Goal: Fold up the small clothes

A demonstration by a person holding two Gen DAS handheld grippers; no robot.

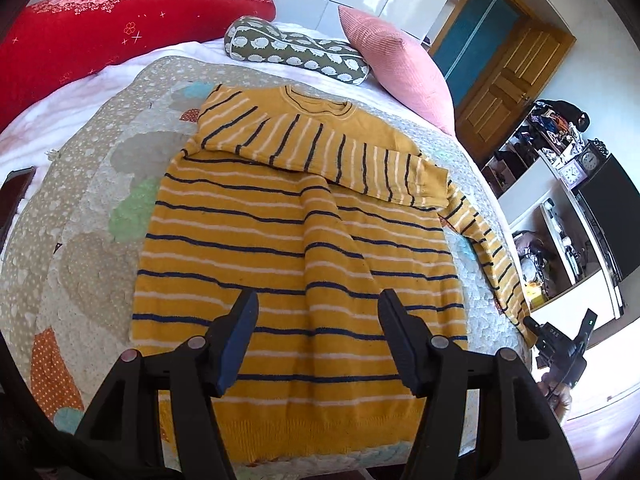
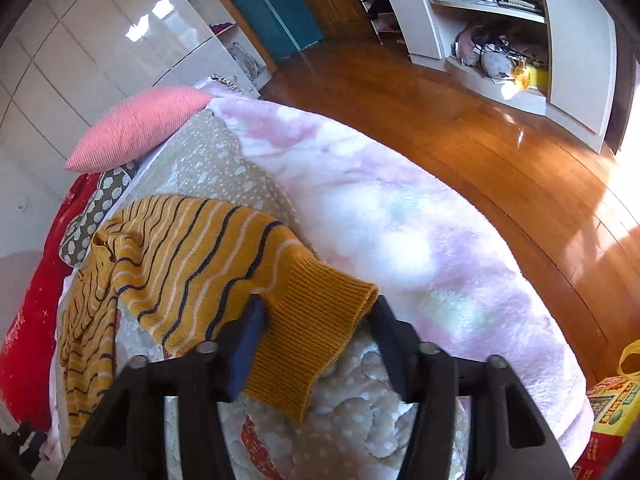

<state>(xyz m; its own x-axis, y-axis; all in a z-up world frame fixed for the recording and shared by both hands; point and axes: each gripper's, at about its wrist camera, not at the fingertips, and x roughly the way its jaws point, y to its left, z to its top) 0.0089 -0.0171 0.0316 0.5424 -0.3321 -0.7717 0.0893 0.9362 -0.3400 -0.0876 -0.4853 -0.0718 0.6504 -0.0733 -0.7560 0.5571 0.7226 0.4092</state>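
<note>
A mustard-yellow sweater [image 1: 288, 248] with navy and white stripes lies flat on the quilted bed cover [image 1: 100, 200]. Its left sleeve [image 1: 320, 148] is folded across the chest. Its right sleeve [image 1: 492, 256] trails off toward the bed's right edge. My left gripper [image 1: 318, 308] is open and empty, hovering above the sweater's lower body. My right gripper [image 2: 316, 316] is open with the ribbed cuff [image 2: 308, 344] of the right sleeve between its fingers, not clamped. The right gripper also shows in the left wrist view [image 1: 560, 344] at the sleeve's end.
A pink pillow [image 1: 396, 60], a grey sheep-print bolster [image 1: 296, 48] and a red blanket [image 1: 100, 28] lie at the head of the bed. A fluffy pink blanket [image 2: 400, 216] covers the bed's right side. Wooden floor [image 2: 480, 120], shelves and a door stand beyond.
</note>
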